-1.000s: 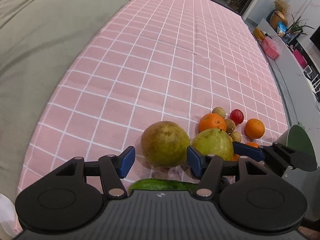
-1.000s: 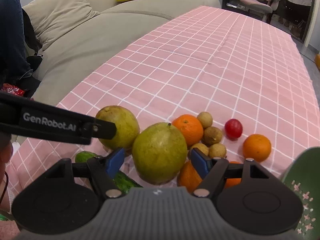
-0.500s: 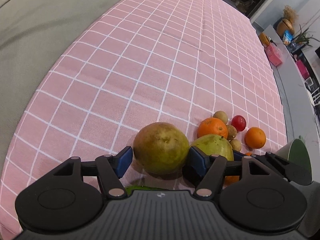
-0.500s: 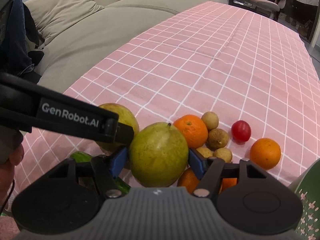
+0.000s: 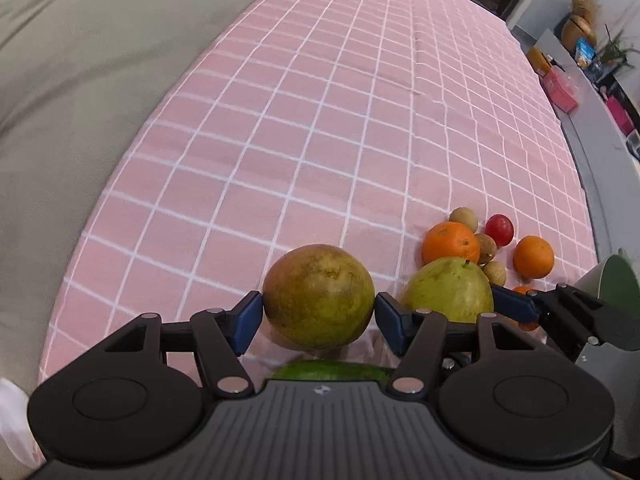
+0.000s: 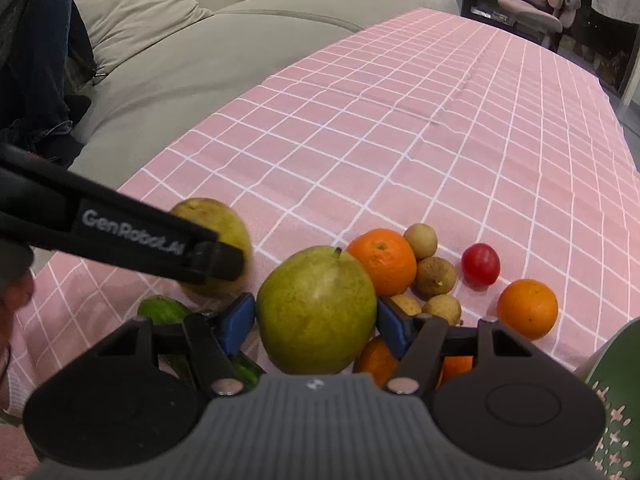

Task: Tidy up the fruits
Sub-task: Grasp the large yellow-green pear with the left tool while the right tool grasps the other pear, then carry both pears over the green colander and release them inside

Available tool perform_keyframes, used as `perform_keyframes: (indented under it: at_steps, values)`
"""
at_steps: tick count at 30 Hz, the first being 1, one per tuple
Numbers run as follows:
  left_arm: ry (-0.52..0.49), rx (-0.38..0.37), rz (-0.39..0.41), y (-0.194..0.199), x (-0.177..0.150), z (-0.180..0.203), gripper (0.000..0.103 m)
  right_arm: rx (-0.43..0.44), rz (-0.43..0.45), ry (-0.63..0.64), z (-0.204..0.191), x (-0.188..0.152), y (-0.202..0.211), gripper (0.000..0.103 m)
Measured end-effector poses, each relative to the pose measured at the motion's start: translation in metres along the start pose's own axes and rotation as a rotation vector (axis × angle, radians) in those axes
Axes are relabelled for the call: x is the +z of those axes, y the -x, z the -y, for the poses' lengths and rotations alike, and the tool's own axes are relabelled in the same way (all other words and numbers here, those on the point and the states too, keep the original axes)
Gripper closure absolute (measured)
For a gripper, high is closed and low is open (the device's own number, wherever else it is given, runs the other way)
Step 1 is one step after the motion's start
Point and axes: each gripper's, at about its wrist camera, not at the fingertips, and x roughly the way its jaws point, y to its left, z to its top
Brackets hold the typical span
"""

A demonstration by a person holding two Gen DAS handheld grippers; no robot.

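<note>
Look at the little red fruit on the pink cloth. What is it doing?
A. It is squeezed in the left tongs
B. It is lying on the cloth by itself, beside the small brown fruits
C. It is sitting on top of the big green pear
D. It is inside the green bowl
B: the red fruit lies on the pink cloth next to the small brown fruits, with no tongs touching it.
</note>
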Motion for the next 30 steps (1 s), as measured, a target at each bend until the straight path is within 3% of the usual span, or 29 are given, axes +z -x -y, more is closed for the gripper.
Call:
perform_keyframes:
  at_steps: [12, 20, 25, 30]
  values:
    - [0.073, -0.01, 0.001, -0.009, -0.001, -0.009, 0.029, -0.007, -0.013, 0.011, -0.001, 0.005, -0.003, 0.04]
    - [0.04, 0.001, 0.007, -0.005, 0.0, -0.003, 0.03, -0.017, -0.005, 0.017, -0.003, 0.003, -0.001, 0.04]
    - [-0.012, 0.009, 0.07, 0.016, 0.0, 0.003, 0.03, -0.033, 0.035, 0.018, -0.006, 0.0, 0.015, 0.04]
    - [-0.004, -0.025, 0.136, 0.043, -0.001, 0.008, 0.03, -0.056, 0.115, 0.024, -0.012, -0.001, 0.047, 0.04]
